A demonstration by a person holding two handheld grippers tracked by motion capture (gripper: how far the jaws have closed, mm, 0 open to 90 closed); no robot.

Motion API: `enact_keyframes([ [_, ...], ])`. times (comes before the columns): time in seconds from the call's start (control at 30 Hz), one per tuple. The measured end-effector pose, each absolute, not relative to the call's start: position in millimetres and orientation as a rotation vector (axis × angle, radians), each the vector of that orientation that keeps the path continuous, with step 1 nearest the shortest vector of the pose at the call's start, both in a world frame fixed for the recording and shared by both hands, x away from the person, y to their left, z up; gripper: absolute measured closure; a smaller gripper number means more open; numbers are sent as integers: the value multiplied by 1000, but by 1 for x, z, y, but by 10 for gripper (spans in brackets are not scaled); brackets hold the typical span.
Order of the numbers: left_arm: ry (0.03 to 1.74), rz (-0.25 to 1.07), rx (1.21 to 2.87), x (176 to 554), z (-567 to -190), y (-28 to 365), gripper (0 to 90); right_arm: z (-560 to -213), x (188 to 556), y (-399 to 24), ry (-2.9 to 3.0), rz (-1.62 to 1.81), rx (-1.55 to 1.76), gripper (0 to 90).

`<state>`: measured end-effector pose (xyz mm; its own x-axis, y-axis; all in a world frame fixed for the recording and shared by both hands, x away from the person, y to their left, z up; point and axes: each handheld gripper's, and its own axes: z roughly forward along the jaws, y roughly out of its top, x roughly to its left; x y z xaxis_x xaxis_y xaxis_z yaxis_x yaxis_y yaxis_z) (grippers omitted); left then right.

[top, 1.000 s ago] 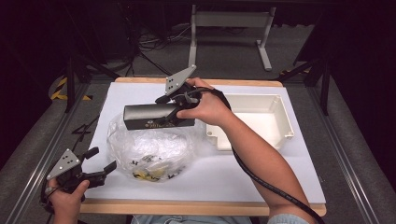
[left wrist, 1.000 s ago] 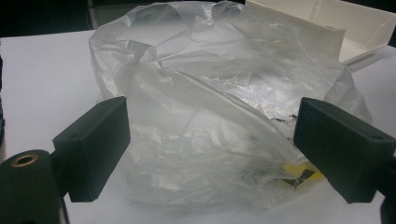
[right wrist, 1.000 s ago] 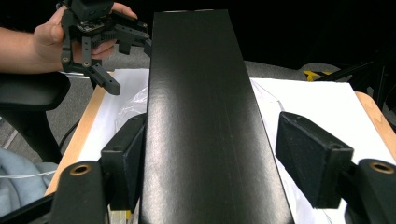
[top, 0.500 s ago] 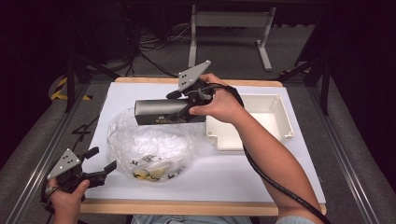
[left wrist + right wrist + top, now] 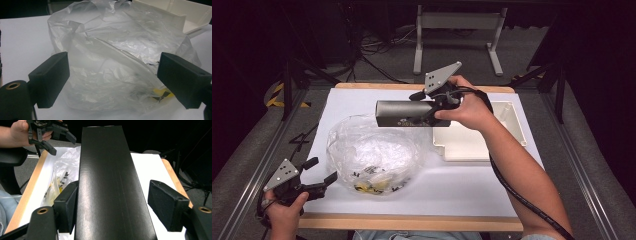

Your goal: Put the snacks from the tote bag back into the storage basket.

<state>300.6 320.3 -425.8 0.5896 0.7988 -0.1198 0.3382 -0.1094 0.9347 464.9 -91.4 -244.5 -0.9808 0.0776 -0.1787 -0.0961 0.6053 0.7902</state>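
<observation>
A long dark box (image 5: 404, 114) hangs level above the white table (image 5: 362, 100), and my right gripper (image 5: 428, 113) is shut on its right end. In the right gripper view the box (image 5: 107, 182) runs away between the two jaws of my right gripper (image 5: 115, 210). A crumpled clear plastic bag (image 5: 372, 155) with yellow and black items inside lies below the box. My left gripper (image 5: 323, 170) rests open at the table's front left, pointing at the bag (image 5: 112, 37), which sits just beyond the wide-apart jaws of my left gripper (image 5: 115, 75).
A shallow cream tray (image 5: 507, 112) sits at the right of the table, under the right hand; its corner (image 5: 175, 10) shows behind the bag. A wooden strip (image 5: 412, 222) edges the table's front. Metal stand legs (image 5: 457, 20) rise beyond the far edge.
My right gripper has carried the dark box to the right and a little upward, from over the bag toward the tray. The left gripper has stayed put.
</observation>
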Motion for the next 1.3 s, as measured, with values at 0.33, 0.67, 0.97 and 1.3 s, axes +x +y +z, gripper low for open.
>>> enact_keyframes([
  [0.33,951,511,1702,301,-426,320,118,-238,464,-118,2629,1308,9,287],
  [0.67,952,513,1704,301,-426,319,118,-236,469,-148,2614,1271,71,286],
  [0.97,955,514,1712,301,-426,320,118,-237,477,-181,2602,1249,159,286],
  [1.3,957,515,1709,301,-426,319,118,-228,479,-208,2594,1197,172,284],
])
